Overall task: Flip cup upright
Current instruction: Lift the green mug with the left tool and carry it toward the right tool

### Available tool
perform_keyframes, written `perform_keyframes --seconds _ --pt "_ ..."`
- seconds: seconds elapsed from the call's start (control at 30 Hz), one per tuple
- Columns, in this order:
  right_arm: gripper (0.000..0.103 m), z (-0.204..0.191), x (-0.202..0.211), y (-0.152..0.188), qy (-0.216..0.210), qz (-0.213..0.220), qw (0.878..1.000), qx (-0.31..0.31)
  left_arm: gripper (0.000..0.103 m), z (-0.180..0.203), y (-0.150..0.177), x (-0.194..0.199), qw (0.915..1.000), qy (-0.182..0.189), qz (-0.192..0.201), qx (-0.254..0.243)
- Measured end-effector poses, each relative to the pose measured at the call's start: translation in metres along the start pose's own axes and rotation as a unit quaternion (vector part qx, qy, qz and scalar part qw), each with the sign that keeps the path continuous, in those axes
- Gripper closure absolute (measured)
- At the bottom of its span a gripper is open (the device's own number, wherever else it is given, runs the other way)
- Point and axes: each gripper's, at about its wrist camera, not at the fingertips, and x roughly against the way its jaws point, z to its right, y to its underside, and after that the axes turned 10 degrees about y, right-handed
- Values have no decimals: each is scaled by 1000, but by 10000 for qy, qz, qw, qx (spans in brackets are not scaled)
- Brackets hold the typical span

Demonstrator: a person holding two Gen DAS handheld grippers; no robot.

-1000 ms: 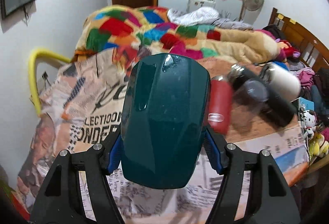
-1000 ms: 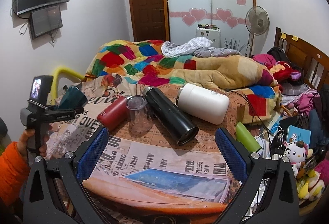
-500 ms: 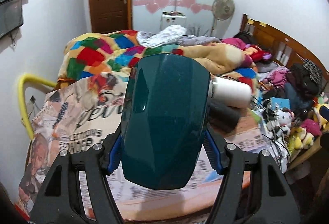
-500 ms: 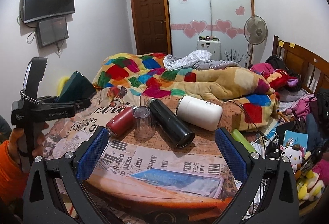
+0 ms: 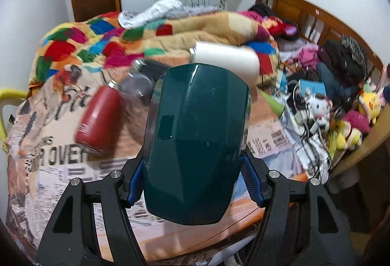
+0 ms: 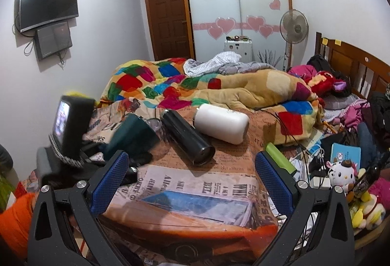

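Observation:
My left gripper [image 5: 195, 180] is shut on a dark green cup [image 5: 195, 139], held above the newspaper-print table [image 5: 48, 168] and tilted. In the right wrist view the same cup [image 6: 132, 136] and the left gripper [image 6: 97, 151] show at the left, over the table's left part. My right gripper [image 6: 190, 180] is open and empty above the table's front edge [image 6: 195, 229]. A red bottle [image 5: 97, 119], a clear cup [image 5: 139, 88], a black flask [image 6: 187, 136] and a white flask [image 6: 221, 123] lie on their sides on the table.
A green tube [image 6: 280, 161] lies at the table's right edge. A bed with a patchwork blanket [image 6: 195, 85] is behind the table. Toys, cables and a blue box [image 6: 345, 156] clutter the right side. A yellow chair rim [image 5: 9, 95] is at the left.
My left gripper has swung down and to the right with the green cup, now closer to the lying bottles. The right gripper has stayed open, shifted only slightly.

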Motion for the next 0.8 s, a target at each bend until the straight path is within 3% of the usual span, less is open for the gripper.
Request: perform_keyframes --seconds 0.3,0.57,0.8 --pt "0 4 -22 16 8 -395 9992 -5 35 -8 28 -57 9983 -104 -569 73" --pt "0 4 -44 28 -31 -799 9968 -70 35 -13 35 -72 9975 -234 -648 126" --pt "0 3 -52 33 -48 -1022 9947 -51 35 -14 40 -76 9968 -89 -779 139"
